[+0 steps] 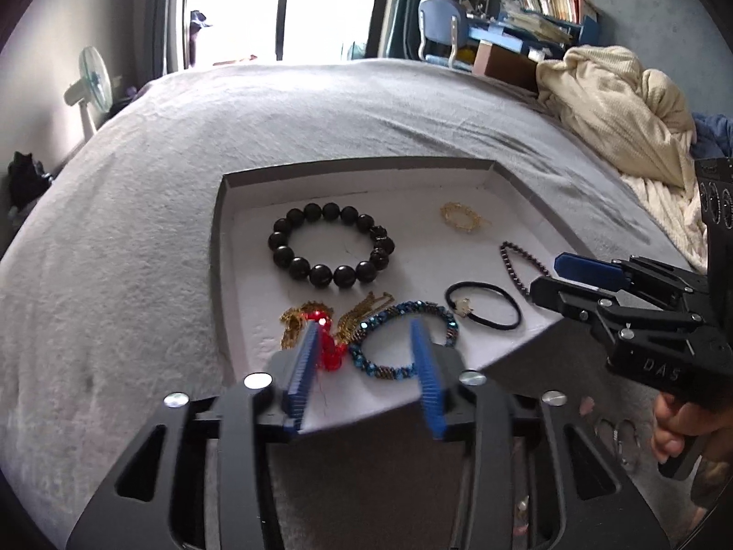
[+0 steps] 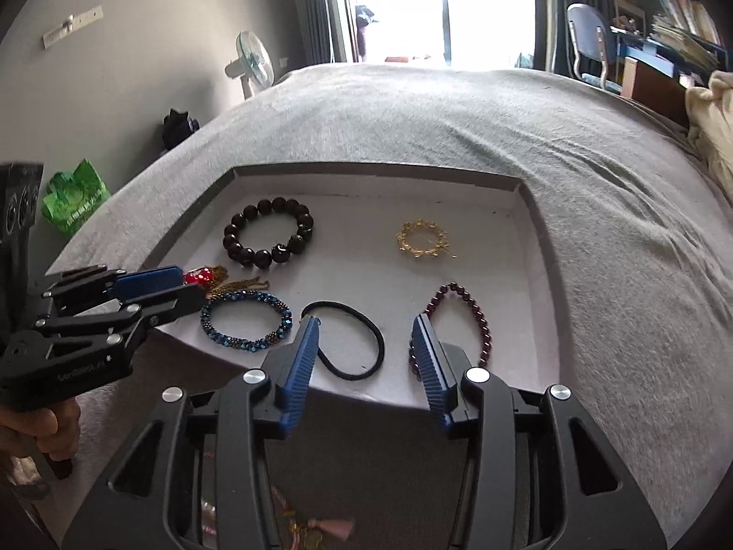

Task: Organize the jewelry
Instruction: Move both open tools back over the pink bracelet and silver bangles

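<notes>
L gripper (image 1: 366, 362) wide over blue bracelet (image 1: 403, 339), R gripper (image 2: 366, 353) wide over tray (image 2: 527, 247) front edge

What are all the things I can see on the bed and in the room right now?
tray: 1, grey rim, white inside, on the bed
big bead bracelet: 1, black, far left of tray
gold bracelet: 1, far right of tray
dark red bead bracelet: 1, near right of tray
hair tie: 1, black, near middle
blue bead bracelet: 1, near left
gold chain with red beads: 1 tangle, near left corner
bed cover: 1, grey
blanket: 1, cream, right of bed
fan: 1, white, left by window
chair: 1, blue, at desk
left gripper: 1, open, over near left corner
right gripper: 1, open, over hair tie
</notes>
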`<state>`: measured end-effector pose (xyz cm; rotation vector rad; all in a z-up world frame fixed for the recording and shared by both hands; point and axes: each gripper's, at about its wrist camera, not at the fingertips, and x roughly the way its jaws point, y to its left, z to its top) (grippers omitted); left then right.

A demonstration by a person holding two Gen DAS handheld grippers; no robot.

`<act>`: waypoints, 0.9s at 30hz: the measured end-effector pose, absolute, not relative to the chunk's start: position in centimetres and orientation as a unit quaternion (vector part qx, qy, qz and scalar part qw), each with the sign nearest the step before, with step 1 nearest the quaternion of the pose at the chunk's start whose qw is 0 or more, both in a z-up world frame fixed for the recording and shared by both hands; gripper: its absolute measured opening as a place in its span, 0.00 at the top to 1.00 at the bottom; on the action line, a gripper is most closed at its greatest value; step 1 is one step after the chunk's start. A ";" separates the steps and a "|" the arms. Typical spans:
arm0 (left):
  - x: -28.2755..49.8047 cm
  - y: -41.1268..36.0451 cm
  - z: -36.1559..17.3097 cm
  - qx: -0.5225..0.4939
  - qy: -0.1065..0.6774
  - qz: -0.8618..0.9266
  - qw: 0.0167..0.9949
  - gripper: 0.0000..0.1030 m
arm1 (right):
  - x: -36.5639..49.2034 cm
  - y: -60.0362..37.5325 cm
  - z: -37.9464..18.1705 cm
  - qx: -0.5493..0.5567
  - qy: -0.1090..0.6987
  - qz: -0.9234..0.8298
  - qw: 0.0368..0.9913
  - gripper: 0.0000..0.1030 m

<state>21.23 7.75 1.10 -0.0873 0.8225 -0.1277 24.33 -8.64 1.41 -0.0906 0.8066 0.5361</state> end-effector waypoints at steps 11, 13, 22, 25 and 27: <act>16.6 6.4 1.8 -0.026 0.367 -0.080 0.926 0.45 | 20.9 -13.2 2.0 -0.014 0.373 0.225 0.900 0.52; 15.8 6.1 2.0 -0.023 0.357 -0.083 0.930 0.45 | 20.3 -14.1 1.7 -0.008 0.376 0.218 0.900 0.52; 14.9 4.1 0.9 -0.003 0.379 -0.106 0.919 0.45 | 16.9 -18.8 -0.7 0.029 0.398 0.178 0.900 0.50; 14.9 3.7 0.5 0.003 0.387 -0.112 0.915 0.45 | 16.0 -19.8 -0.8 0.040 0.396 0.174 0.901 0.45; 14.9 3.4 0.2 0.008 0.394 -0.114 0.912 0.45 | 15.3 -19.9 -0.9 0.042 0.394 0.179 0.900 0.42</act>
